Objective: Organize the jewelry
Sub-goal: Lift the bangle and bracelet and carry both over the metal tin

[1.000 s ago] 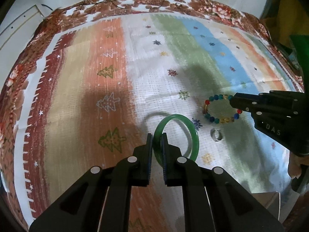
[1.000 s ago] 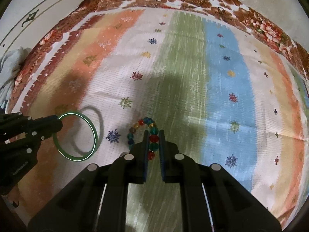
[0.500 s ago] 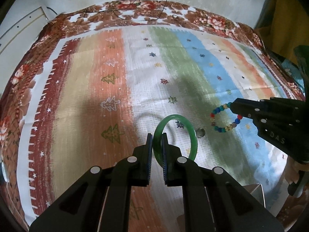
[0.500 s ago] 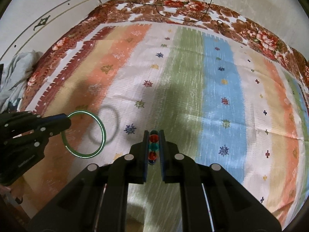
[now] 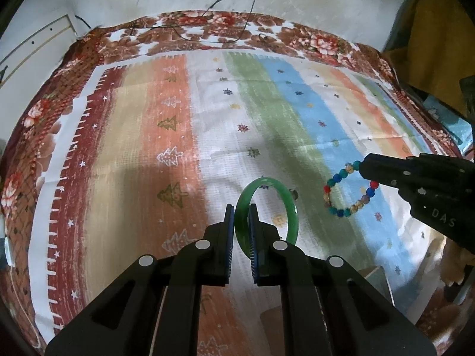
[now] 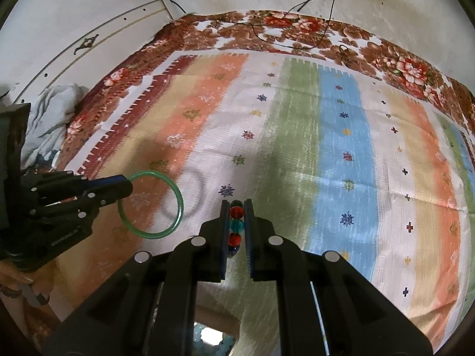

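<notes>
Hanging clear above the striped cloth (image 5: 124, 154), the green bangle (image 5: 285, 198) is being pinched at its rim by the left gripper (image 5: 242, 216). The bead bracelet (image 5: 350, 191) is dangling just beside it, toward the cloth's right edge, with the right gripper (image 6: 237, 216) clamping its beads.

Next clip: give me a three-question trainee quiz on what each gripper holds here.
1. True or false: the left gripper is shut on the green bangle.
2. What does the right gripper hold: A) a ring, B) the bead bracelet, C) nothing?
3. Fill in: both pieces hang above the striped ____.

Key: 1 true; 2 B; 3 cloth.
</notes>
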`<state>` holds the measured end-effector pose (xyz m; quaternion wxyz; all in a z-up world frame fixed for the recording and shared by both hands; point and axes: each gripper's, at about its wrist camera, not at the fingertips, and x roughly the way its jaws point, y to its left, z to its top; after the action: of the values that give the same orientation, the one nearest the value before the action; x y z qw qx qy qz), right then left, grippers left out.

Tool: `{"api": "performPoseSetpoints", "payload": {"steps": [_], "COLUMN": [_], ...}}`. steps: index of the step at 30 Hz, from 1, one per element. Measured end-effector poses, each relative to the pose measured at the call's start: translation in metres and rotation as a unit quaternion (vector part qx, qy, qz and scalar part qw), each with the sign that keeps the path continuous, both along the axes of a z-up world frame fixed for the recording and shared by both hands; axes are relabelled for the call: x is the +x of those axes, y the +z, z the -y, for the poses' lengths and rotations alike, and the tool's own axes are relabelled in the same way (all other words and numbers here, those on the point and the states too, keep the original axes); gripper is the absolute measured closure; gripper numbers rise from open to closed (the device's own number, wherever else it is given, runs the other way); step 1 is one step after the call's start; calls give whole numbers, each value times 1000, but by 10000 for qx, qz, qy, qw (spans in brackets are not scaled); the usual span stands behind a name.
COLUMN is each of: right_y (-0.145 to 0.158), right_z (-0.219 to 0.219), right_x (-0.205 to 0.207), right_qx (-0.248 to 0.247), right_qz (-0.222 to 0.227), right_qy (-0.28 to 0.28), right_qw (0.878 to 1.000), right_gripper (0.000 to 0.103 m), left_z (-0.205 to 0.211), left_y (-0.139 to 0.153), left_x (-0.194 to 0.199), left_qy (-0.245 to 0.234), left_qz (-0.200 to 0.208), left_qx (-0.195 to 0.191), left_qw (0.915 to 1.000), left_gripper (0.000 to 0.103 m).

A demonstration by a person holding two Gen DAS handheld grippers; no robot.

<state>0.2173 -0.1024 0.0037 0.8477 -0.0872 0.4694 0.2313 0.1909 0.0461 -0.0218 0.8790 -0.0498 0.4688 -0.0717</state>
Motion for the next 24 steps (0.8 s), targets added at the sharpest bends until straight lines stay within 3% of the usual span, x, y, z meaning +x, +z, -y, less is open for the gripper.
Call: {"api": "performPoseSetpoints", "payload": {"steps": [24], "right_y": [30], "right_z": [13], "right_x": [-62], "right_qx": [293], "right_qz": [212], "right_qy": [297], "right_qw": [9989], "right_gripper": [92], "left_z": [17], "left_y": [22], "left_x": [-56], "left_qy": [-263], "left_qz": [384], "left_qx": [-223], "left_qw": [9987], "left_gripper": [94]}}
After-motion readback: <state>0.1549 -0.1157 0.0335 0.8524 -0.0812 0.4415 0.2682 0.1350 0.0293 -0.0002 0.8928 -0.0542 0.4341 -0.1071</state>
